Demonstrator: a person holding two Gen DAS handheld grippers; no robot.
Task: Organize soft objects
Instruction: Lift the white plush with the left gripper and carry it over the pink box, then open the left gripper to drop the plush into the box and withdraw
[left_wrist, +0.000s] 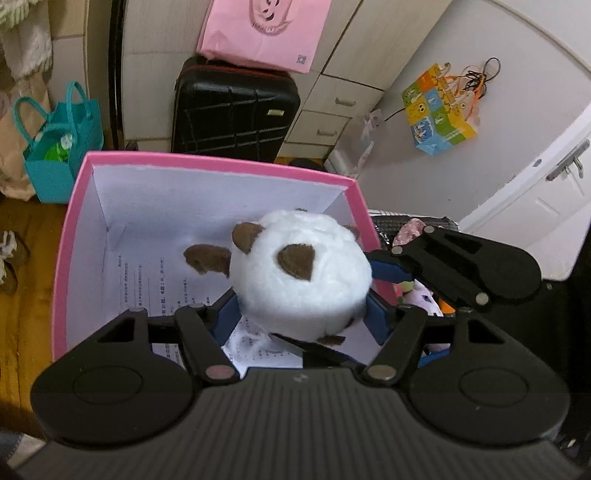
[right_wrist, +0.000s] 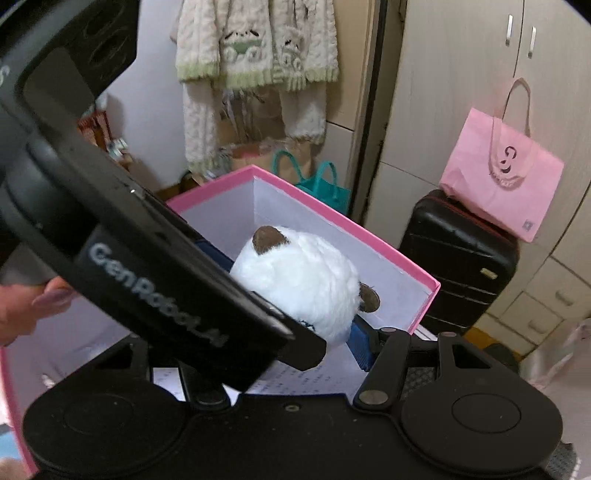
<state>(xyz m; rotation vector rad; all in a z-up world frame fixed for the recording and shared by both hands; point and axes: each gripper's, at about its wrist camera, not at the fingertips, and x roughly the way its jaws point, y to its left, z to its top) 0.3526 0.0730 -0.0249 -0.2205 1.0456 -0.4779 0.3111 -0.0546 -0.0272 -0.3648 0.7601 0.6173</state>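
Carrying plush (left_wrist: 301, 275) over the pink box (left_wrist: 218, 164), both grippers pinching it: left gripper (left_wrist: 301, 317) and right gripper (right_wrist: 325, 317) squeeze opposite sides. Next: lower it onto the papers (left_wrist: 147, 280), then spread both together. Plush is roundish, no clear long axis; ears point up toward the left camera.

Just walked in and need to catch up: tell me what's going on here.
A person is tidying soft toys with two handheld grippers. Both the left gripper and the right gripper are closed on one white plush toy with brown patches, holding it over the open pink box. Printed paper lines the box floor. The toy is not yet released.
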